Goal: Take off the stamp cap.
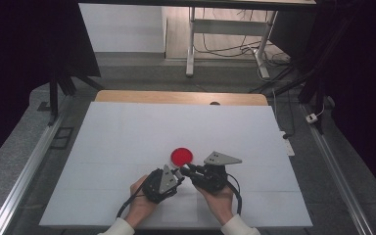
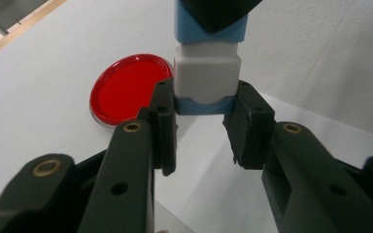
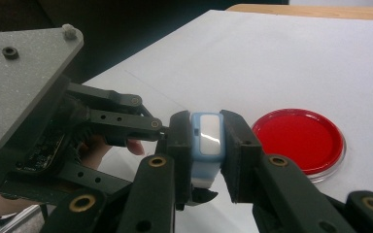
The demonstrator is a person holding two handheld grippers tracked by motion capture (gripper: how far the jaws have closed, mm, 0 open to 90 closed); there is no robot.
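Block [image 3: 207,145] sits clamped between both hand-held grippers' jaws.

A red round dish [image 1: 182,155] with a clear rim lies flat near the middle of the white surface [image 1: 127,142]. A strip of bare wood [image 1: 181,97] shows along the far edge of the surface. Beyond it, on the grey floor [image 1: 142,73], stand the white legs of a desk [image 1: 192,44], with dark cables [image 1: 225,49] looped between them. Metal rails [image 1: 24,176] run along both sides.
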